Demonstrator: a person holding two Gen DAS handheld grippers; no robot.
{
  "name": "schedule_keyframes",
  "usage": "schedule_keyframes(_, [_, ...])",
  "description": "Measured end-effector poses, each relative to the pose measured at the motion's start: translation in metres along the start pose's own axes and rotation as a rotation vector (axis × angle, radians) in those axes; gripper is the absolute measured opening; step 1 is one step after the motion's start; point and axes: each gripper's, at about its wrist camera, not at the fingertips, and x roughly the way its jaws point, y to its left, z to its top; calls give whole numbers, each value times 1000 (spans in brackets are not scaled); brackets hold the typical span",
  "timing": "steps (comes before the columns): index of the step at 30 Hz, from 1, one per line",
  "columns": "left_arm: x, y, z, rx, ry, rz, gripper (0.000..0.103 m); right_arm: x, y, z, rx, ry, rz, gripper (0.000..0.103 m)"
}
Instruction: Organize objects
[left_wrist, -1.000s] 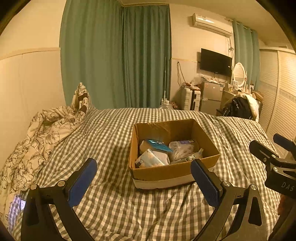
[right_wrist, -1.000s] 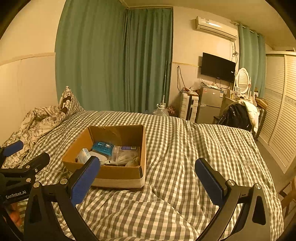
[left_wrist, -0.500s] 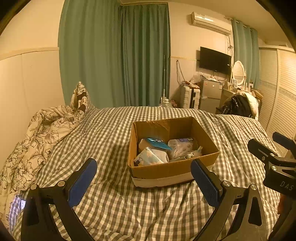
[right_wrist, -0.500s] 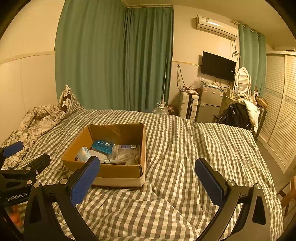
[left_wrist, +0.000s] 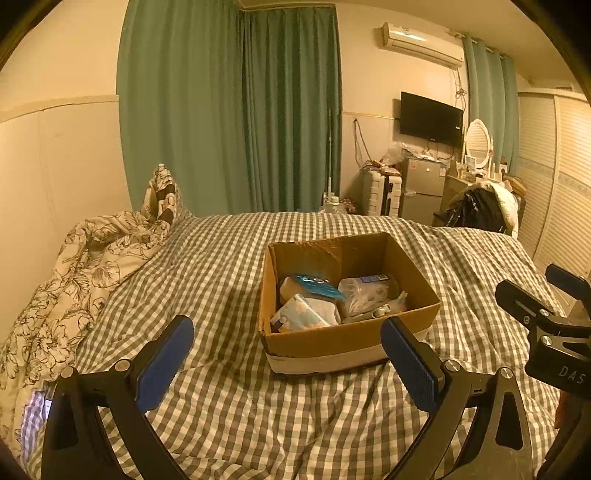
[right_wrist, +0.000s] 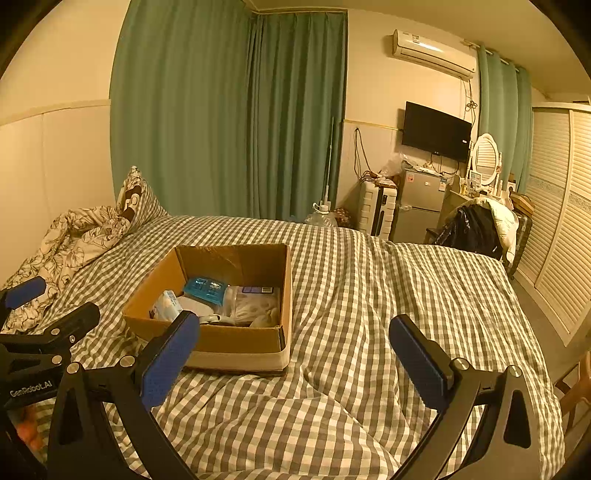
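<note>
While both the left tongs (left_wrist: 284, 354) and right tongs (right_wrist: 291, 354) hang spread and empty above the bed (right_wrist: 369, 295), the packets (left_wrist: 306, 312) already sit in the cardboard box (left_wrist: 343, 341); this fits either unpacking ahead or packing finished.

The near wall of the open brown cardboard box (left_wrist: 325, 341) hides the lower parts of the packets inside, and their printed labels are too small to read. The blue-padded right finger of the left gripper (left_wrist: 286, 360) covers the box's near right corner. In the right wrist view, the right gripper (right_wrist: 293, 358) has its left finger over the box's near left corner. The other gripper is cut off by the frame edge in each view. Small items on the cluttered dresser (right_wrist: 484, 184) by the oval mirror are too small to identify.
</note>
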Motion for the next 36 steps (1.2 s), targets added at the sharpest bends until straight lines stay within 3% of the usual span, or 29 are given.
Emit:
schedule_keyframes(8, [1, 4, 0, -7, -3, 42, 103, 0, 0, -1, -1, 1, -2, 103])
schedule_keyframes(36, [3, 7, -3, -12, 22, 21, 103, 4, 2, -3, -10, 14, -2, 103])
